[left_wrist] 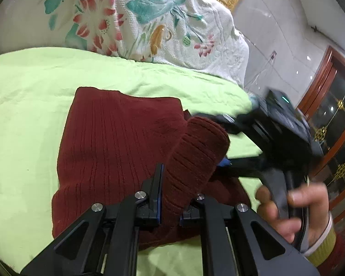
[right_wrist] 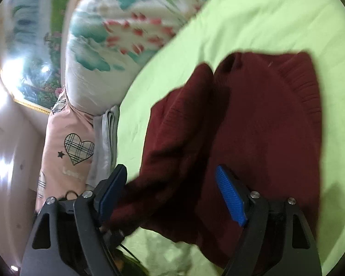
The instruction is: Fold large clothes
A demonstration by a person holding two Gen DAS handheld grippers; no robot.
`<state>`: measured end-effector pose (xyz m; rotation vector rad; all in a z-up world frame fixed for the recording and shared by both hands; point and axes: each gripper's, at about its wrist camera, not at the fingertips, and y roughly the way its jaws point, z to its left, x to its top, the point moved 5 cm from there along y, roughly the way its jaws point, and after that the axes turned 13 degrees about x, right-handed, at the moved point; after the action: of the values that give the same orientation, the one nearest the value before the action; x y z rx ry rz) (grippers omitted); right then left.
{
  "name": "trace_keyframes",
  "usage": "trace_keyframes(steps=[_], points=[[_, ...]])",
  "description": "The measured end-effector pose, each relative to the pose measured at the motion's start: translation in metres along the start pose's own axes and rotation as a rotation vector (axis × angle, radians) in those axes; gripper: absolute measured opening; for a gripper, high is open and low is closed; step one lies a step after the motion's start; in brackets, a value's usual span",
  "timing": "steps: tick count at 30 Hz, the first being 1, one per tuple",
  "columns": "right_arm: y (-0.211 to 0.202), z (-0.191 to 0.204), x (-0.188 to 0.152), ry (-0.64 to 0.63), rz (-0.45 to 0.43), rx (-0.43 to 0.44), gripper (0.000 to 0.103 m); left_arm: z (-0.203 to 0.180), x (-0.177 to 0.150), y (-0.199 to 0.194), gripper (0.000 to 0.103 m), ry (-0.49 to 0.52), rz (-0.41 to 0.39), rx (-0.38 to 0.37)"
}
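Observation:
A dark red ribbed sweater [left_wrist: 108,133] lies partly folded on the green bed sheet [left_wrist: 34,92]. My left gripper [left_wrist: 174,184] is shut on a bunched ribbed sleeve [left_wrist: 195,149] of it, held up over the sweater's body. In the right wrist view my right gripper [right_wrist: 170,168] stands open, its blue pads [right_wrist: 230,197] wide apart. The sweater [right_wrist: 264,126] lies slack between and beyond them, and neither pad presses on it. The left wrist view also shows the right gripper's black body [left_wrist: 276,124] at the sweater's right edge, held by a person's hand [left_wrist: 306,207].
A white floral quilt [left_wrist: 161,23] is piled at the back of the bed. A pink pillow with plaid hearts [right_wrist: 64,138] and folded grey cloth [right_wrist: 105,138] lie beside it. A dark wooden cabinet [left_wrist: 333,115] stands past the bed's right edge.

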<state>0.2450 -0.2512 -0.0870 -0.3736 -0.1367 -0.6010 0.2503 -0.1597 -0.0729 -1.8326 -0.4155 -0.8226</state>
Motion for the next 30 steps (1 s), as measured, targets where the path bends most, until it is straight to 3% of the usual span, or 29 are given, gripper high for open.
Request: trace_keyframes(steps=[4, 5, 6, 7, 9, 15, 17, 20, 22, 27, 30], points=[[0.031, -0.013, 0.019, 0.06, 0.05, 0.006, 0.079, -0.005, -0.006, 0.004, 0.008, 0.035, 0.006, 0.016], [0.035, -0.012, 0.023, 0.053, 0.049, 0.001, 0.067, -0.005, -0.008, 0.004, 0.008, 0.037, 0.009, 0.017], [0.038, -0.009, 0.026, 0.027, 0.048, -0.007, 0.04, -0.004, -0.01, 0.002, 0.008, 0.036, 0.011, 0.016], [0.044, -0.007, 0.029, 0.006, 0.058, -0.026, 0.025, -0.004, -0.011, 0.001, 0.008, 0.034, 0.011, 0.015], [0.047, -0.006, 0.032, 0.014, 0.07, -0.011, 0.017, -0.006, -0.008, -0.002, 0.008, 0.036, 0.008, 0.013], [-0.003, 0.055, 0.034, -0.234, -0.049, -0.003, 0.015, -0.043, 0.009, -0.024, 0.009, 0.084, -0.058, -0.059], [-0.023, 0.062, 0.03, -0.306, -0.08, -0.034, 0.015, -0.065, 0.003, -0.013, 0.009, 0.136, -0.031, -0.066], [-0.036, 0.03, 0.028, -0.3, -0.068, -0.143, 0.015, -0.082, -0.02, 0.027, 0.011, 0.169, 0.074, -0.057], [-0.039, -0.013, 0.024, -0.236, -0.048, -0.24, 0.015, -0.085, -0.032, 0.045, 0.011, 0.165, 0.128, -0.064], [-0.048, -0.045, 0.02, -0.154, -0.087, -0.175, 0.016, -0.091, -0.042, 0.053, 0.014, 0.226, 0.143, -0.037], [-0.047, -0.041, 0.023, -0.18, -0.091, -0.187, 0.019, -0.091, -0.039, 0.037, 0.035, 0.219, 0.158, -0.076]])
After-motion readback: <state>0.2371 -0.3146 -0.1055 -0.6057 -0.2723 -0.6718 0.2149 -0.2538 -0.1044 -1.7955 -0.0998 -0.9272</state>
